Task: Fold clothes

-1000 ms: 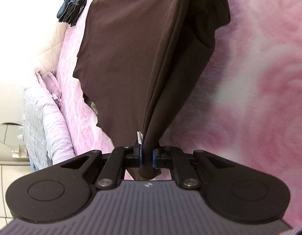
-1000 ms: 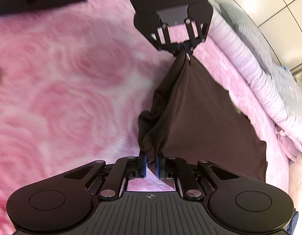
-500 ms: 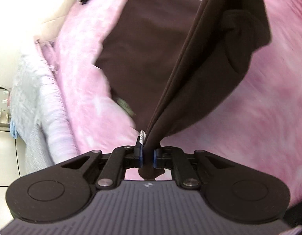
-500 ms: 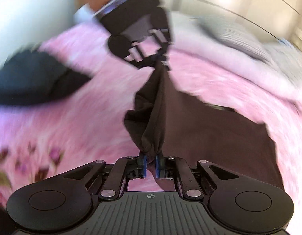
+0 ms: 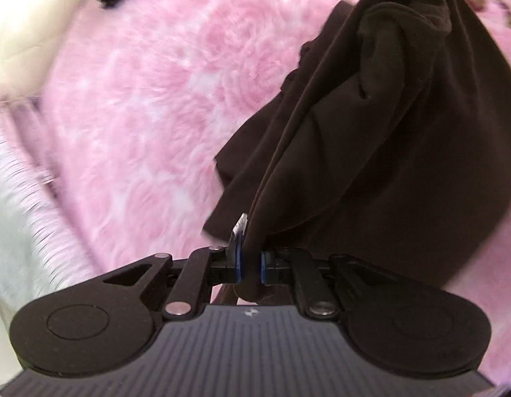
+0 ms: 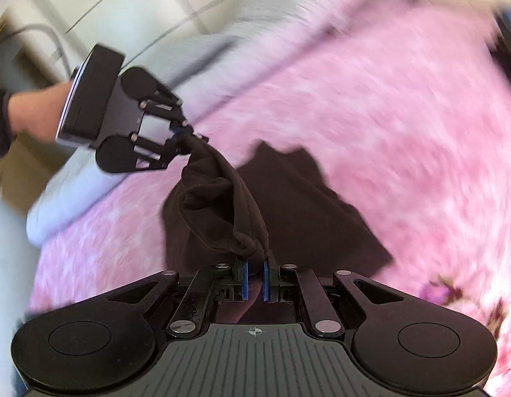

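Dark brown fabric, a garment (image 6: 288, 211), hangs bunched between both grippers above a pink fluffy blanket (image 6: 404, 132) on a bed. The left gripper (image 5: 250, 261) has its jaws clamped on one gathered end beside a small white tag (image 5: 240, 225); the right gripper (image 6: 254, 279) pinches the other end. The held edge runs from the right gripper up-left toward the left one, and the rest trails onto the blanket.

Matt dark cloth garment (image 5: 404, 139) on fluffy pink blanket (image 5: 149, 99)
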A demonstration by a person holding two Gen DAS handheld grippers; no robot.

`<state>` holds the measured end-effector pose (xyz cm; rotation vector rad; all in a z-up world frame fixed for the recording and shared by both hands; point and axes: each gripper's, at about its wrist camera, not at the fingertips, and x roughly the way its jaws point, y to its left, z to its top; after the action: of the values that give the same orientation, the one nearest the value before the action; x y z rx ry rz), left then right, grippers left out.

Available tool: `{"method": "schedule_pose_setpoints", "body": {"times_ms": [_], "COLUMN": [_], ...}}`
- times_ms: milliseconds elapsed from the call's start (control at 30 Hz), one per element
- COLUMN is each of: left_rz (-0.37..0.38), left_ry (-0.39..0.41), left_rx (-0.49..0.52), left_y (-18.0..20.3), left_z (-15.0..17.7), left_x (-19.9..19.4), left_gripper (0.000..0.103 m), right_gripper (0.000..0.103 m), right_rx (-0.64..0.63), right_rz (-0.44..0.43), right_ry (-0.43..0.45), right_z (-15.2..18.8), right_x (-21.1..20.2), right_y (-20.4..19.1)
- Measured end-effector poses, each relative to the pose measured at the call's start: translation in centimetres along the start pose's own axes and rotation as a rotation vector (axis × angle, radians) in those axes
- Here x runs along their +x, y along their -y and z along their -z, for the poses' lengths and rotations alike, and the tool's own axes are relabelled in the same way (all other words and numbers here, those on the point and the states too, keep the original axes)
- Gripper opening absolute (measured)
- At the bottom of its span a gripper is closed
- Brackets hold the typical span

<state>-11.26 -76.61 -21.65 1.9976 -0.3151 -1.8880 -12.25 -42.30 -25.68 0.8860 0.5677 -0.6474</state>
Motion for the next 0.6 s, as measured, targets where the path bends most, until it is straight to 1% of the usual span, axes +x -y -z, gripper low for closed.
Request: {"method": "schedule_pose_setpoints", "body": {"times_ms": [67,100,133,167,233,300,400,467,533,567,600], "left_rz": [0.035,0.038,0.040,0.037,0.032,0.037,0.054,0.091,0.157,0.191,0.225], "left_ry": [-0.020,-0.030,-0.039,-0.045,-0.057,-0.043,-0.005,0.016,0.045,0.060,0.076], "left_rx": [-0.001,-0.009,-0.016,-0.036,-0.078,-0.143,-0.238,-0.353,-0.496,-0.561,-0.626], "left_y": [-0.6,-0.8,-0.9,-1.1,-1.5,-2.2,-3.2,-4.0,-4.9,-5.3,-5.7], "left_z": [-1.5,-1.9,-2.2,-2.1,-1.9,-0.9,1.3,3.2,5.0,5.8,6.5], "left_x": [3.7,5.2,6.7,7.4,8.7,8.1,6.4,5.5,5.4,5.5,5.6], "left_gripper": [0.013,0.016,0.021,0.026,0.032,0.032,0.032,0.032,0.032,0.032,0.032], "right_gripper": [0.007,0.007,0.007,0.007,0.007,0.011,0.014,0.017,0.022,0.026,0.028], "right_rx": [0.090,0.134,0.179,0.214,0.268,0.322,0.355,0.376,0.397,0.408,0.403], "right_rz": [0.000,0.000,0.000,-0.003,-0.011,-0.017,-0.013,-0.010,-0.007,-0.006,0.000], "right_ry": [-0.023,-0.035,-0.047,-0.059,-0.063,-0.058,-0.045,-0.036,-0.027,-0.023,-0.023], "right_z": [-0.3,-0.5,-0.7,-0.6,0.1,0.4,0.5,0.7,0.8,0.8,0.7], "right_x": [1.4,2.1,2.8,3.1,2.9,2.3,1.8,1.4,1.0,0.8,1.6], "right_y": [3.6,5.4,7.2,8.4,10.0,11.2,10.8,10.5,10.2,10.0,9.7]}}
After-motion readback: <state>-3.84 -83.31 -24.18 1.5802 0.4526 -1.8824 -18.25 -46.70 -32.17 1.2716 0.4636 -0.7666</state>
